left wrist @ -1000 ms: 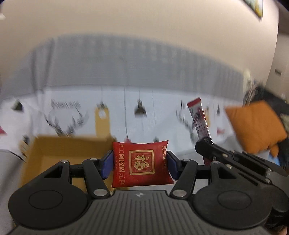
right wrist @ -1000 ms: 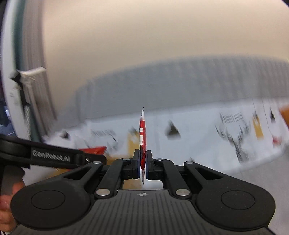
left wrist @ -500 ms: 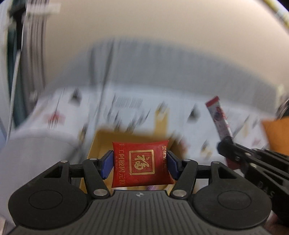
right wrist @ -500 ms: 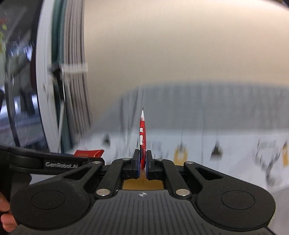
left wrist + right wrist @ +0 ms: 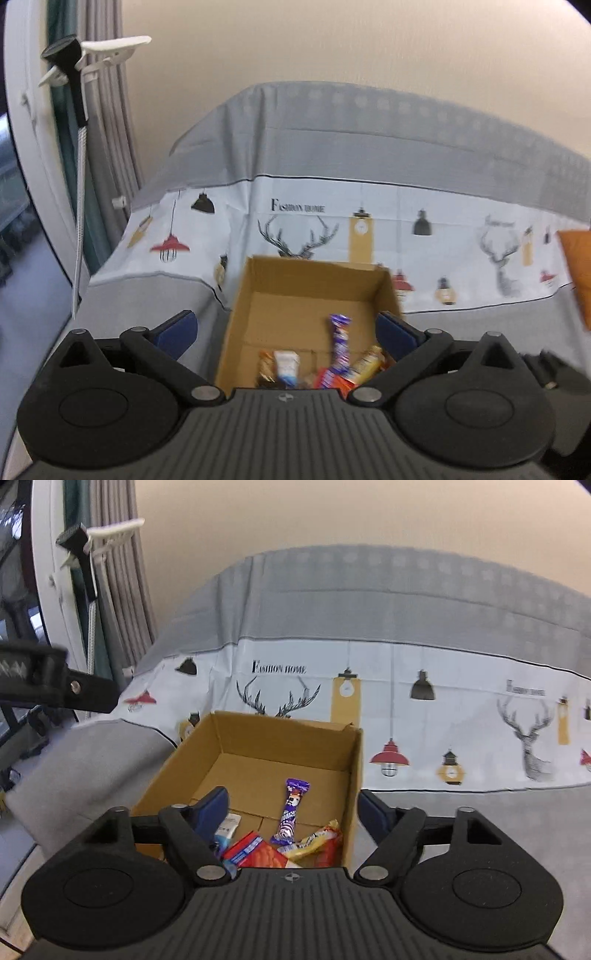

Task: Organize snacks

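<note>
An open cardboard box (image 5: 258,295) stands on the grey couch seat and holds several snack packets, among them a purple wrapper (image 5: 341,341), a yellow one (image 5: 365,365) and a white one (image 5: 286,365). My left gripper (image 5: 286,332) is open and empty above the box's near end. In the right wrist view the same box (image 5: 229,734) shows the purple wrapper (image 5: 291,808), a yellow packet (image 5: 314,843) and red packets (image 5: 258,853). My right gripper (image 5: 293,808) is open and empty over the box. The red pouch and the stick packet are not clearly seen.
A white cloth with deer and lamp prints (image 5: 424,240) drapes the couch back. An orange cushion (image 5: 578,266) lies at the right. A curtain and a clamp stand (image 5: 74,74) are at the left. The left gripper's body (image 5: 55,679) reaches in at the left of the right wrist view.
Both grippers have opened. The red pouch has left the left gripper and the red stick packet has left the right one. Both views now look down into the box.
</note>
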`<state>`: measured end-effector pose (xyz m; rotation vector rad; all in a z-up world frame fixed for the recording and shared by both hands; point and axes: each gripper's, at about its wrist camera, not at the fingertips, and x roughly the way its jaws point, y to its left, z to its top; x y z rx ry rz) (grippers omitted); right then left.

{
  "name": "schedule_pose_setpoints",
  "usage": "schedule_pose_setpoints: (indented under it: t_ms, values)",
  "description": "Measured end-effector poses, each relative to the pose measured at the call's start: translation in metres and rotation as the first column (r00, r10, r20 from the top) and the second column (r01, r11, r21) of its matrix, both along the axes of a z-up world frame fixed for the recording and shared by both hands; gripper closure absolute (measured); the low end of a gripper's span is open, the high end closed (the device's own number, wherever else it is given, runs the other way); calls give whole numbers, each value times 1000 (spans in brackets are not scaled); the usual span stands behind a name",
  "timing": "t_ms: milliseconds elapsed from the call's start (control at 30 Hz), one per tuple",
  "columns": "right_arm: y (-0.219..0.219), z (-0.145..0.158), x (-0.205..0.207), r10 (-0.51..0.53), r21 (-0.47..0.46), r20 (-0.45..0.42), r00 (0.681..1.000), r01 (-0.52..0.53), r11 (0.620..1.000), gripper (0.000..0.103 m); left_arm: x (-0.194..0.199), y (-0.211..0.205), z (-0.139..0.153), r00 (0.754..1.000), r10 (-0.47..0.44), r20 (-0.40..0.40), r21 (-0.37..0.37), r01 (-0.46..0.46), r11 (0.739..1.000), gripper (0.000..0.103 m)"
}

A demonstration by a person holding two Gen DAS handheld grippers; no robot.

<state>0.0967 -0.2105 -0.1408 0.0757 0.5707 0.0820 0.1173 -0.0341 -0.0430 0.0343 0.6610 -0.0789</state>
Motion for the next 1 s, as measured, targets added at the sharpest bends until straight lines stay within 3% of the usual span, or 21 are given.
schedule_pose_setpoints:
  t_ms: [100, 267, 467, 567, 1000]
  values:
    - [-6, 30, -32, -13, 87, 1, 1000, 13, 996, 1, -38, -8, 21, 1000, 7, -14, -29, -8, 1000, 0]
    - [-11, 66, -78, -23, 176, -4, 1000, 24, 984, 1, -80, -31, 36, 999, -43, -7, 39, 43, 998, 0]
    - [-3, 86, -109, -47, 141, -43, 998, 53, 989, 1, -116, -41, 45, 998, -49, 27, 94, 46, 994, 0]
    - [0, 90, -115, -58, 127, -52, 997, 64, 990, 1, -122, -43, 47, 999, -31, 39, 114, 26, 993, 0]
    - [8, 79, -102, -40, 128, -121, 992, 56, 990, 1, -100, -33, 30, 999, 5, -37, 129, -1, 992, 0]
